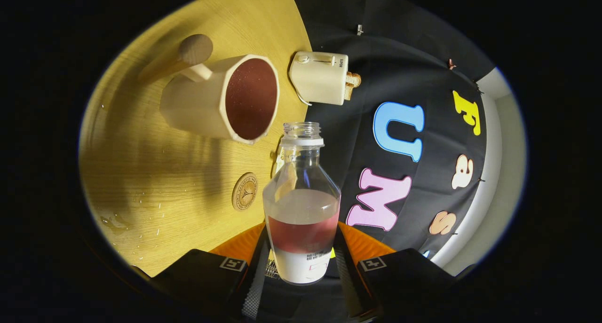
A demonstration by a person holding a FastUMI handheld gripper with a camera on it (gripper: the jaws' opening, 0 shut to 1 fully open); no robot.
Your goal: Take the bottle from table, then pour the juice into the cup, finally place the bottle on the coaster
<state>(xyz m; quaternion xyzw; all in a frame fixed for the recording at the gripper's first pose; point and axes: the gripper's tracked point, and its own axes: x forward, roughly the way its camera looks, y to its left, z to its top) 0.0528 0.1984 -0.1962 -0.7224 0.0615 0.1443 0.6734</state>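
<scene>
My gripper [302,259] is shut on a clear, uncapped bottle [301,205], both fingers pressing its lower body. The view is rolled, so the bottle and I are tilted against the table. A band of red juice sits low in the bottle above a white label. The open neck ends just short of the rim of a cream cup [221,97] with a round-knobbed handle; the cup holds red juice up near its rim. A small round wooden coaster [244,191] lies flat on the table between the cup and my fingers.
The wooden table [155,172] has water droplets and a small puddle on the side away from the cloth wall. A cream toaster [320,78] with bread in it stands at the table's back edge beyond the cup.
</scene>
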